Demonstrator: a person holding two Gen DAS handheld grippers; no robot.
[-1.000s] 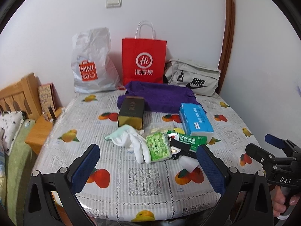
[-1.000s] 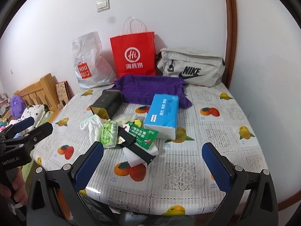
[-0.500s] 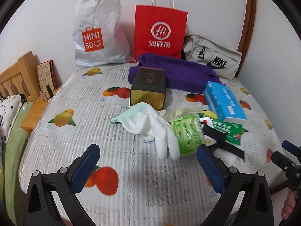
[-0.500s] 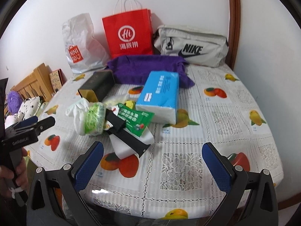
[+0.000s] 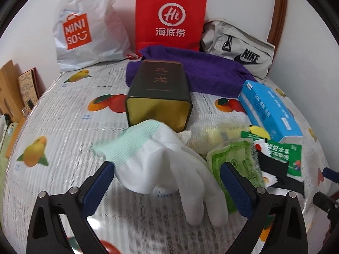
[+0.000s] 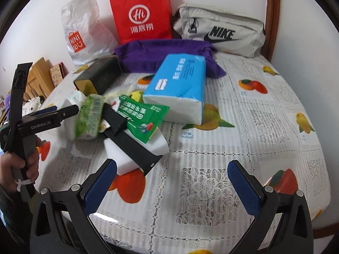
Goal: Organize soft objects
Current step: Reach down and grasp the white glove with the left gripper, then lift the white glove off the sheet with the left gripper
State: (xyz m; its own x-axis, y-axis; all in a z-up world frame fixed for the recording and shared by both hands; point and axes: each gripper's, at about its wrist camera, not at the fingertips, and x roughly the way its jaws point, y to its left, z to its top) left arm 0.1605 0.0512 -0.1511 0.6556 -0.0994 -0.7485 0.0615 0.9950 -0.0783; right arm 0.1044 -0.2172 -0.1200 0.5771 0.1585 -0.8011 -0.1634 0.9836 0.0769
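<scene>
The table (image 6: 264,127) had a white lacy cloth with pictures of fruit on it, and it stood against a white wall.

Closest to the left gripper (image 5: 167,183) lay a white glove (image 5: 169,165) with a pale green cuff. The jaws stood wide apart, one on each side of the glove. They had just closed a little, but the pads did not press on it. The right gripper (image 6: 172,183) was open wide too, over bare cloth, with nothing between its jaws. A hand (image 6: 19,165) at the left edge of the right view held the left gripper's handle.

Just beside the glove lay a green pack of wipes (image 5: 235,160). Next to that sat a green packet (image 6: 142,114) on top of a black and white thing (image 6: 135,146). A little farther back, a dark tin box (image 5: 159,93) lay on its side with its open end toward the glove. A blue tissue pack (image 6: 180,82) lay near it.

Behind those was a purple towel (image 5: 203,72). At the wall stood a white Miniso bag (image 5: 84,25), a red paper bag (image 5: 169,19) and a grey Nike bag (image 6: 220,31). Wooden furniture (image 6: 40,74) stood off to the left.
</scene>
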